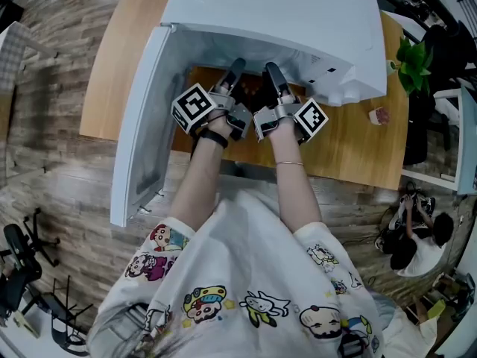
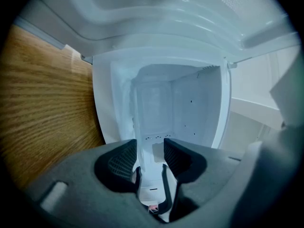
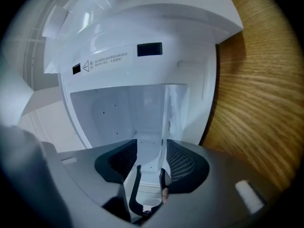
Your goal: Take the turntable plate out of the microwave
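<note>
The white microwave (image 1: 283, 13) stands on a wooden table (image 1: 350, 148) with its door (image 1: 145, 118) swung open to the left. Both grippers are turned on their sides and reach into its mouth. The clear glass turntable plate (image 2: 132, 122) shows edge-on as a faint upright band. In the left gripper view it runs between the jaws of my left gripper (image 2: 150, 148) (image 1: 235, 69), close along one pad, with a gap to the other. The plate (image 3: 167, 113) lies the same way between the jaws of my right gripper (image 3: 152, 148) (image 1: 272, 71). The head view does not show the plate.
The open door walls off the left side. The white cavity walls (image 2: 190, 108) close in around both grippers. On the table's right end sit a small object (image 1: 378, 115) and a green plant (image 1: 414, 62). A person crouches on the floor at the right (image 1: 417, 237).
</note>
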Demonstrator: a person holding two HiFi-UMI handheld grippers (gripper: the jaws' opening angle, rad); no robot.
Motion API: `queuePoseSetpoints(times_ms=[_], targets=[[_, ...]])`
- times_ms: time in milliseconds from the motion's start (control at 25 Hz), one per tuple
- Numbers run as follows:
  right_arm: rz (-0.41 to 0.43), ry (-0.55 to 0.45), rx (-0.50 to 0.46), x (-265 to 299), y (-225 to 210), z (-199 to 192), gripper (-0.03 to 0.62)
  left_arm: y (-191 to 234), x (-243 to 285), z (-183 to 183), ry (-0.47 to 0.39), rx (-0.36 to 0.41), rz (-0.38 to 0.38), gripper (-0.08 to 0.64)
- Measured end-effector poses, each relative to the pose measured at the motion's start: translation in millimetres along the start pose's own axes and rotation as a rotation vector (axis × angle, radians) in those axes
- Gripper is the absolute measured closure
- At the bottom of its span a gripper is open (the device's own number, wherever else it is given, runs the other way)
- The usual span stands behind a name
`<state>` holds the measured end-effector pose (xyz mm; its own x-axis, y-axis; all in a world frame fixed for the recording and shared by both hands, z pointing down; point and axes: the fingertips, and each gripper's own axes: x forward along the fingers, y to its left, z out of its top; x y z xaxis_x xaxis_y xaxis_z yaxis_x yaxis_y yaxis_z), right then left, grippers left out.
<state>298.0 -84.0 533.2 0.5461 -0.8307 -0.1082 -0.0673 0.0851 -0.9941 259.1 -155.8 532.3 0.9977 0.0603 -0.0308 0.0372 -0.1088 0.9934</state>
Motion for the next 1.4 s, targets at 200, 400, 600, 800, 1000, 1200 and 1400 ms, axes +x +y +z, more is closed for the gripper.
queuePoseSetpoints(times_ms=[200,400,600,800,1000,1200,1400], targets=[[0.005,-0.017,0.018,2.0,1.3,4.0,0.413,-2.2,3.6,-2.5,0.021,0.053,0.008,0.377],[-0.010,0.004,0.005,4.2,2.5,4.6,0.414,-3.1,5.3,-2.2,0.012,0.041,0.010,0.364],[-0.017,0.009,0.018,4.5,2.7,4.0,0.411,-5.5,4.1,-1.4,0.017,0.057,0.008,0.357],[-0.017,0.009,0.020,4.6,3.1,4.7,0.408,-10.4,4.2,-1.2,0.014,0.061,-0.005,0.356],[-0.014,0.015,0.036,4.2,3.3,5.5,0.408,-12.7,5.7,-1.1,0.010,0.033,-0.020,0.353],[-0.031,0.019,0.011,12.5,8.9,8.7,0.407,-23.1,10.9,-2.0,0.026,0.034,-0.051,0.333],[-0.040,-0.010,-0.036,19.5,11.0,18.2,0.414,-19.7,13.9,-10.9,0.051,0.028,-0.051,0.333]])
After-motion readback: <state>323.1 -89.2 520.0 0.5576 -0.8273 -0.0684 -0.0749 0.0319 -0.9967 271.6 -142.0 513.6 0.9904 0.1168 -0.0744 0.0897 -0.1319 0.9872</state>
